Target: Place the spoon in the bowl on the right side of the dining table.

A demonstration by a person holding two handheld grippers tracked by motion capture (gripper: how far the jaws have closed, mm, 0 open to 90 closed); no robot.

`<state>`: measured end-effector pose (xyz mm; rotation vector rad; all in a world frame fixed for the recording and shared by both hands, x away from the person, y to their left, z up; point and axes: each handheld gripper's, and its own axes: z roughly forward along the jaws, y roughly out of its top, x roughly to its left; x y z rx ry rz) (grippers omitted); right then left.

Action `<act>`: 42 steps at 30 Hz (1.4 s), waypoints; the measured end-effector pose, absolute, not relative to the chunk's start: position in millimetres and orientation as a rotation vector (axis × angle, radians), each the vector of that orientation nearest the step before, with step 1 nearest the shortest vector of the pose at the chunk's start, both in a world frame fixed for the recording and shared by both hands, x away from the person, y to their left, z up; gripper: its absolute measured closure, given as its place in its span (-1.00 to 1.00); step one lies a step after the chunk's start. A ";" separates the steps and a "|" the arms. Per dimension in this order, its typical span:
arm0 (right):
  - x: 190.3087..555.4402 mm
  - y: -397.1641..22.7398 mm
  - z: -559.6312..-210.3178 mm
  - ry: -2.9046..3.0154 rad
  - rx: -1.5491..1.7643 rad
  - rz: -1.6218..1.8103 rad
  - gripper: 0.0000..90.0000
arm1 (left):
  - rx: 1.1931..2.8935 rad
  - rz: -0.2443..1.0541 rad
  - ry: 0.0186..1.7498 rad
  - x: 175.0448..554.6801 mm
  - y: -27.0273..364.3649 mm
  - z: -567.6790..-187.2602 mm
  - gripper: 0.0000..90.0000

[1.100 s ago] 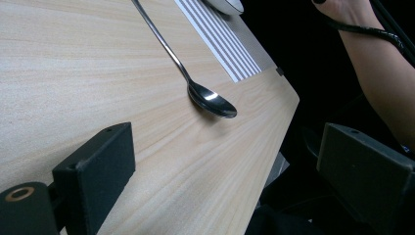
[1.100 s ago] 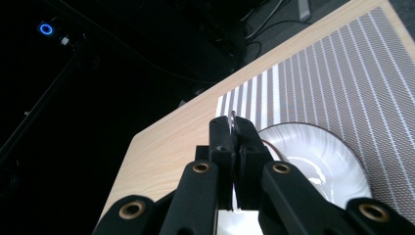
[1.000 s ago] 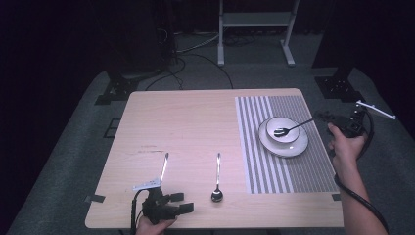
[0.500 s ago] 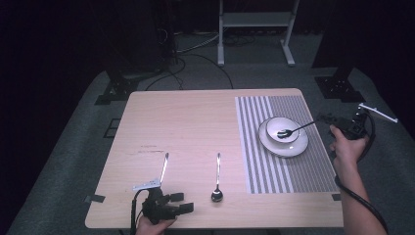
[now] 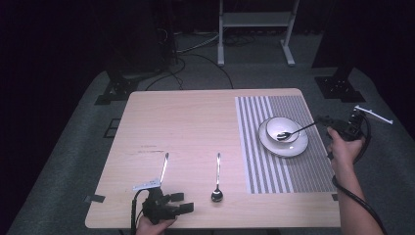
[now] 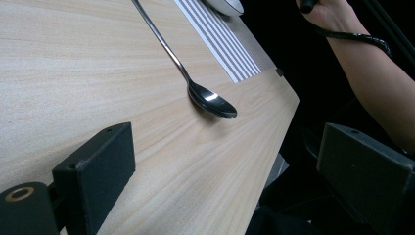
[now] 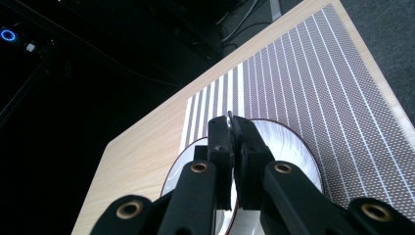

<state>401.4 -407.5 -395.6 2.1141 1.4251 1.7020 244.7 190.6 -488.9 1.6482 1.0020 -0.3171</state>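
A white bowl [image 5: 279, 128] sits on a white plate [image 5: 295, 149] on the striped placemat [image 5: 293, 171]. A spoon [image 5: 293, 132] rests with its head in the bowl. My right gripper [image 5: 324, 120] is shut on the spoon's handle beyond the table's right edge. In the right gripper view the jaws of that gripper [image 7: 231, 125] are pressed together over the plate [image 7: 298, 147]. A second spoon [image 5: 217, 182] lies on the bare wood near the front edge. My left gripper [image 5: 182, 202] stands open at the front left, low over the table. Its view [image 6: 230, 171] looks at that spoon [image 6: 210, 100].
A slim metal utensil [image 5: 165, 164] lies on the wood just beyond the left gripper. The wooden table [image 5: 186, 122] stands on grey carpet, with a white rack's legs [image 5: 254, 29] and cables behind it. The person's right forearm [image 6: 372, 78] hangs off the table's right side.
The right gripper has shifted slightly, and the spoon's head sits a little lower in the bowl. The left gripper has stayed in place.
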 end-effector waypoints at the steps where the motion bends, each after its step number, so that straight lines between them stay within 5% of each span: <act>1: 402.0 -407.5 -396.8 1.427 2.117 1.698 0.92 | 1.648 -0.317 1.002 244.6 190.6 -488.9 -0.87; 15: 406.3 -406.9 -405.8 1.450 2.125 1.677 0.91 | 1.647 -0.319 1.007 244.7 190.1 -489.5 -0.87; 28: 403.2 -405.7 -408.5 1.473 2.104 1.703 0.61 | 1.649 -0.317 1.005 244.6 190.2 -489.2 -0.87; 42: 389.1 -406.6 -419.2 1.499 2.105 1.723 0.51 | 1.652 -0.314 1.003 244.7 189.6 -489.5 -0.87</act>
